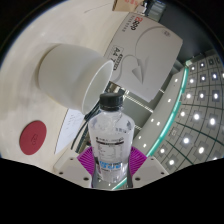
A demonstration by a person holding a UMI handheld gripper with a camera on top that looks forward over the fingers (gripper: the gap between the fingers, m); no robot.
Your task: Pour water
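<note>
Here is the hand-held gripper [112,165] with a clear plastic water bottle [111,135] clamped between its two fingers, the magenta pads [88,159] pressing against the bottle's lower body from both sides. The bottle stands roughly upright in the grip, leaning a little toward the cup, and it carries a pale printed label around its middle. Its neck rises ahead of the fingers, and the mouth at the top [110,99] looks dark and open, though whether a cap sits on it is hard to make out.

Just beyond the bottle's mouth sits a wide white round cup [76,72], tipped in this view so its rim faces the bottle; the bottle's top is right at the cup's near rim, touching it or just short of it, I cannot tell which. The cup rests on a pale tabletop [25,100]. Beside the cup, off to the left of the fingers, lies a flat red round disc [35,135] on the tabletop. Behind the cup lies a white printed carton [150,50] with dark lettering. To the right runs a curved green-edged glass rim [178,95] over a dark surface dotted with lights.
</note>
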